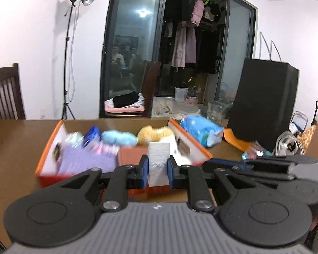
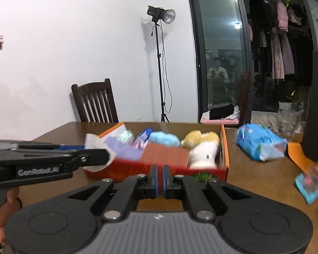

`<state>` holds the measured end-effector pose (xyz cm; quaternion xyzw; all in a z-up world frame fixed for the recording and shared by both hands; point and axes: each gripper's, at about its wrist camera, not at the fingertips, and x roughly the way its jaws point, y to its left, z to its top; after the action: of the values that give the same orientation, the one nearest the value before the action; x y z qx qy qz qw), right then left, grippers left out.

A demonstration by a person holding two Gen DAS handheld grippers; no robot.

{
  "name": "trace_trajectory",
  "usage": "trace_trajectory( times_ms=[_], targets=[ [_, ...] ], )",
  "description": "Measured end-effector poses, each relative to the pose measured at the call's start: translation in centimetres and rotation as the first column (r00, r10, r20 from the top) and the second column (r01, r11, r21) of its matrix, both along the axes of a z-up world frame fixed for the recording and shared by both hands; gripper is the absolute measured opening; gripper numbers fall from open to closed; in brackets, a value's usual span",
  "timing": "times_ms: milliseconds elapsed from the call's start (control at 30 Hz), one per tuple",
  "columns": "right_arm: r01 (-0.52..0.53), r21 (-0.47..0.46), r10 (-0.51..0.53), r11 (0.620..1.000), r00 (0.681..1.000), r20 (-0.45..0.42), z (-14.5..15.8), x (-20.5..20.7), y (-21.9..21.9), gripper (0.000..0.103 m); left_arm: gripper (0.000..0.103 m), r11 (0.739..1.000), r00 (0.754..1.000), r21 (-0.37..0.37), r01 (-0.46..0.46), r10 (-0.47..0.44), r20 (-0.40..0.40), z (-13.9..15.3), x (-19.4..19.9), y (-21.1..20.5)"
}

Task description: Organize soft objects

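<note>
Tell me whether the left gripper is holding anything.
Holding: the left gripper is shut on a white tissue, pinched between both blue pads; from the right wrist, it sticks out past the jaws.

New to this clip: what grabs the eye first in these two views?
The left gripper is shut on a white folded tissue, held up in front of the orange box at mid-table. Inside the box sit a blue plush and a yellow plush. To its right on the table lies a blue soft pack; the right gripper is shut, empty.
</note>
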<state>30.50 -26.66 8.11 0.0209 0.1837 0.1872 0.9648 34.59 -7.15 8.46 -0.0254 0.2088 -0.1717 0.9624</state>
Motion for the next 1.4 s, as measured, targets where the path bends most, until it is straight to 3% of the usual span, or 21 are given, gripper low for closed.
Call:
trace_trajectory(
  times_ms=[167, 367, 433, 500, 600, 700, 933, 967, 1100, 1333, 1400],
  targets=[
    [0.011, 0.001, -0.011, 1.000, 1.000, -0.016, 0.9, 7.4, 0.0, 0.004, 0.019, 1.000, 0.999, -0.012, -0.001, 0.000, -0.054, -0.5, 7.8, -1.5],
    [0.072, 0.011, -0.071, 0.997, 0.992, -0.102, -0.3, 16.0, -0.6, 0.004, 0.020, 0.999, 0.990, 0.023, -0.037, 0.040, -0.137, -2.7, 16.0, -3.6],
    [0.079, 0.024, -0.075, 0.997, 0.988, -0.133, -1.0, 18.2, -0.8, 0.004, 0.028, 0.998, 0.982, 0.011, -0.062, 0.063, -0.178, -3.4, 18.2, -3.7],
    [0.082, 0.007, -0.080, 0.997, 0.985, -0.150, -1.5, 19.8, -0.6, 0.009, 0.045, 0.993, 0.970, -0.009, -0.115, 0.110, -0.218, -4.2, 19.9, -3.4],
    [0.117, -0.041, -0.122, 0.992, 0.981, -0.148, -2.3, 20.8, -0.5, 0.018, 0.050, 0.991, 0.958, -0.031, -0.133, 0.121, -0.261, -5.4, 21.1, -2.6],
    [0.136, -0.040, -0.140, 0.990, 0.978, -0.155, -2.8, 21.1, -1.1, 0.038, 0.055, 0.986, 0.950, -0.081, -0.143, 0.114, -0.291, -5.4, 21.3, -1.6],
    [0.155, -0.001, -0.153, 0.988, 0.978, -0.143, -2.2, 20.5, -1.9, 0.053, 0.076, 0.978, 0.953, -0.069, -0.195, 0.172, -0.248, -4.3, 19.8, -0.5],
    [0.154, 0.000, -0.153, 0.988, 0.979, -0.138, -2.0, 20.2, -1.9, 0.057, 0.083, 0.974, 0.951, -0.070, -0.214, 0.192, -0.241, -4.2, 19.2, -0.1],
    [0.160, 0.008, -0.159, 0.987, 0.983, -0.096, -1.0, 18.6, -1.8, 0.081, 0.090, 0.977, 0.958, -0.038, -0.212, 0.200, -0.205, -3.3, 16.8, 1.2],
    [0.150, -0.015, -0.151, 0.989, 0.988, -0.030, 0.9, 13.3, -1.6, 0.085, 0.101, 0.968, 0.969, 0.055, -0.244, 0.246, -0.032, 0.0, 9.8, 3.4],
    [0.153, -0.031, -0.153, 0.988, 0.988, -0.006, 1.8, 11.4, -1.6, 0.091, 0.103, 0.968, 0.970, 0.064, -0.241, 0.242, 0.002, 0.9, 7.7, 3.9]
  ],
)
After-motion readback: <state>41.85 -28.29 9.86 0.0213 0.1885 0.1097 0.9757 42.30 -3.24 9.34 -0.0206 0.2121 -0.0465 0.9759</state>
